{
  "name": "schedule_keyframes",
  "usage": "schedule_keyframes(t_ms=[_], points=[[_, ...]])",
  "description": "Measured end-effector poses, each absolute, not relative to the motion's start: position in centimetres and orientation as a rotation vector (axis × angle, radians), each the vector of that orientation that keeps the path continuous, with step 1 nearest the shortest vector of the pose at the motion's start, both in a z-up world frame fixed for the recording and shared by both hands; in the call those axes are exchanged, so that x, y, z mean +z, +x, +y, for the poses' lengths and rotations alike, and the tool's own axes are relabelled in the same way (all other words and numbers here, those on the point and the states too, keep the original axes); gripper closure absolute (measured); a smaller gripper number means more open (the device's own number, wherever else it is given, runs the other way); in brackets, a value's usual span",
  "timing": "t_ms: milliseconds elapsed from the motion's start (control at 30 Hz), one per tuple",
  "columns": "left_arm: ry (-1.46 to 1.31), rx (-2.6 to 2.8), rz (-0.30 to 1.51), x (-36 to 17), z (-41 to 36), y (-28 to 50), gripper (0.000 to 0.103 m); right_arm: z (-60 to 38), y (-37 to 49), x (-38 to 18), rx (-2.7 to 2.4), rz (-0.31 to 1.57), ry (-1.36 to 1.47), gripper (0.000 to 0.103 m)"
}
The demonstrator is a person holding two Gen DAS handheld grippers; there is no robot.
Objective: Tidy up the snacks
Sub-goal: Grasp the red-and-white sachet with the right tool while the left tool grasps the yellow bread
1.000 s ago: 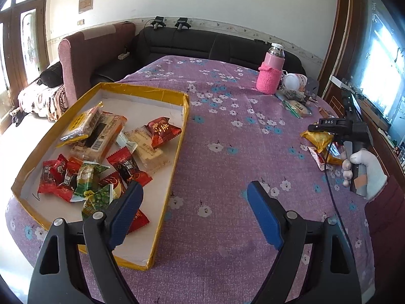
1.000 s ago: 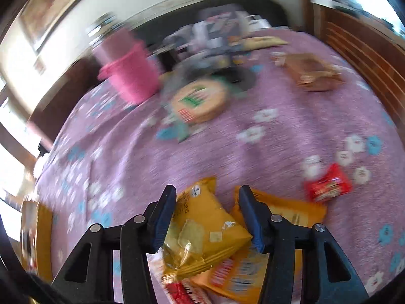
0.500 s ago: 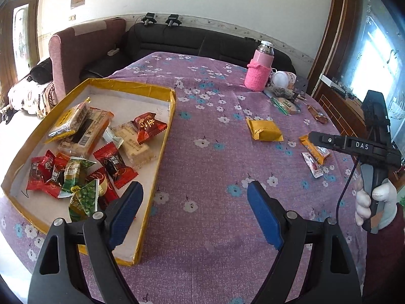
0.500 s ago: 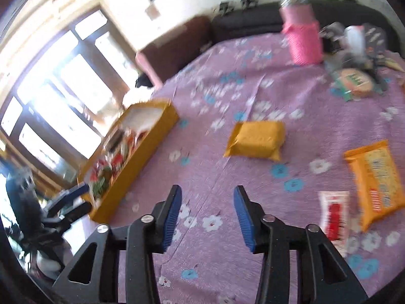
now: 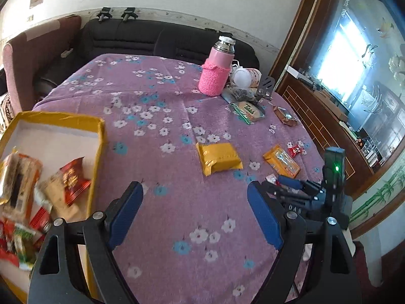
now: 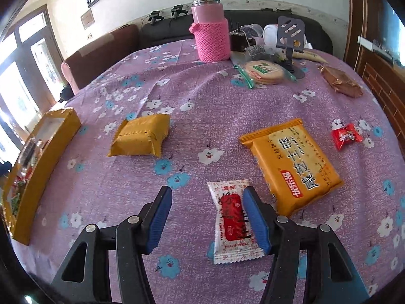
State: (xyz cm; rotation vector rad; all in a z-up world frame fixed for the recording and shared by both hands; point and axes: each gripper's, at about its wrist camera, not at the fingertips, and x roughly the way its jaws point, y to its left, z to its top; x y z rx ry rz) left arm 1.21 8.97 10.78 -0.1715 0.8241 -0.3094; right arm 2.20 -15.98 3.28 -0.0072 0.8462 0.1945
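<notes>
We see a round table under a purple flowered cloth (image 5: 177, 167), with a yellow-rimmed tray (image 5: 100, 136) at nine o'clock in the left wrist view; it holds a heap of wrapped snacks (image 5: 68, 182), red, green and orange.

A pink-sleeved flask (image 6: 211, 33) stands upright at twelve o'clock on the cloth, with a round cracker pack (image 6: 263, 72) just beside it toward one o'clock and a brown packet (image 6: 340, 81) further out at two o'clock.

Loose on the cloth, well apart from the tray, lie a plain yellow packet (image 6: 141, 135) at ten o'clock from our right gripper, a large orange biscuit pack (image 6: 291, 162) at one o'clock, and a small red candy (image 6: 345, 135) beyond it at two o'clock.

Our left gripper (image 5: 195, 210) hangs over bare cloth, fingers spread wide and holding nothing.

Our right gripper (image 6: 206, 215) is also spread, empty; a white-and-red sachet (image 6: 233, 220) lies flat on the cloth beneath it, partly hidden by the right finger (image 6: 254, 217). We cannot tell whether that finger touches it.
</notes>
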Motion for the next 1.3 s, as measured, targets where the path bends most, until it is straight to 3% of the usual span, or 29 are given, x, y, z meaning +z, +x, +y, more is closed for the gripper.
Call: schedule_keyframes(t_ms=[133,500,767,1033,1300], points=[[-0.22,-0.391,0.91,8.9,6.5,7.0,0.018,-16.9,2.5,2.6,0.164,0.847,0.002,0.075],[-0.203,-0.414,1.082,2.9,0.8,17.3,0.019,-18.3,2.8,2.6,0.228,0.881,0.08,0.075],[0.026,-0.578,1.129,2.7,-1.5,12.7,0.019,-19.5,2.8,2.7,0.26,0.913,0.158,0.075],[0.291,-0.591,0.988,3.2,-4.6,8.4,0.019,-19.3,2.6,2.6,0.256,0.905,0.15,0.073],[0.325,-0.545,0.99,1.6,-6.4,9.3,0.019,-19.3,2.7,2.5,0.266,0.909,0.164,0.069]])
